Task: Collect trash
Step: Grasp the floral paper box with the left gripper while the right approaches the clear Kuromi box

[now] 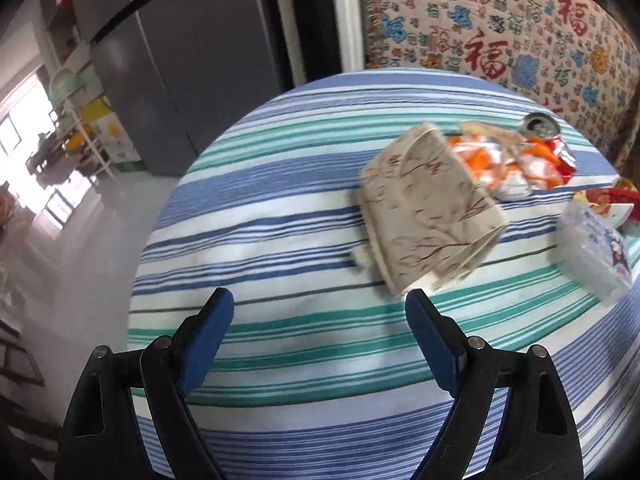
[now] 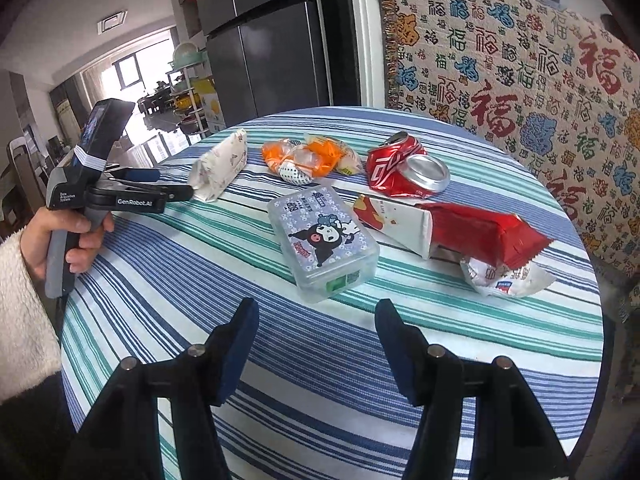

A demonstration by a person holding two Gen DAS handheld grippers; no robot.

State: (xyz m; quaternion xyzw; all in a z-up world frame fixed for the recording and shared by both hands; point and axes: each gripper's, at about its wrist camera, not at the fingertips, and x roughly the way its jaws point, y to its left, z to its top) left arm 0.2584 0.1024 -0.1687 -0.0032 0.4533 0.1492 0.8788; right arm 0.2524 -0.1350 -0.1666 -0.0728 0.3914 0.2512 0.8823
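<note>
My black left gripper with blue pads (image 1: 319,316) tilts down with its jaws spread wide and empty, gripped by my bare left hand (image 2: 64,236), while my matching right gripper (image 2: 316,326) hangs parted, holding nothing.

A round table (image 2: 168,264) under a cloth striped in blue, teal and white fills the near ground, and behind it on the right hangs a woven throw (image 2: 520,92) covered in red, blue and green characters, draped over what looks like a chair or sofa back. To the left of a white door frame (image 2: 362,40) stands a tall dark grey refrigerator (image 2: 264,48), with a white wire rack (image 2: 192,88) of yellow and green items just beside it. Further left the pale, glossy floor (image 1: 80,240) runs toward bright windows (image 2: 136,68) — daylight washes in hard there — with dark furniture in front of them.
</note>
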